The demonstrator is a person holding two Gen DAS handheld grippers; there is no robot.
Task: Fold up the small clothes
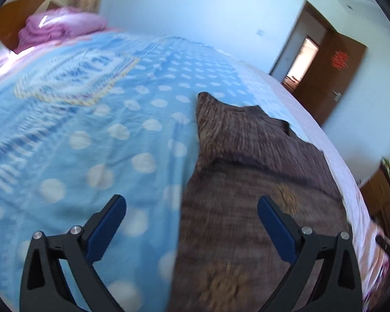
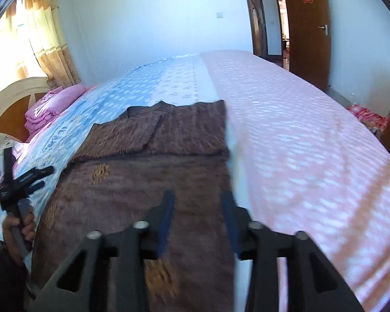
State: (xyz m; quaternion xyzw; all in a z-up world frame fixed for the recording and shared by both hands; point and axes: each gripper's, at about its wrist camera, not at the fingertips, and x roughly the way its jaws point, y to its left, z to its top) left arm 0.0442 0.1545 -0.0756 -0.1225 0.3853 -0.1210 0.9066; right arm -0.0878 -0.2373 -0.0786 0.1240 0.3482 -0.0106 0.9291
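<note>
Both the left gripper (image 1: 191, 217) and the right gripper (image 2: 197, 215) stand released above the brown sweater (image 2: 153, 182), grasping nothing; a careless pass may catch the folded part and undo it.

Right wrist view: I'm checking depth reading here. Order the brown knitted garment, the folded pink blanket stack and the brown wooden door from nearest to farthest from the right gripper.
1. Brown knitted garment: directly under the right gripper.
2. Folded pink blanket stack: far left, by the headboard.
3. Brown wooden door: upper right, beyond the bed.
</note>
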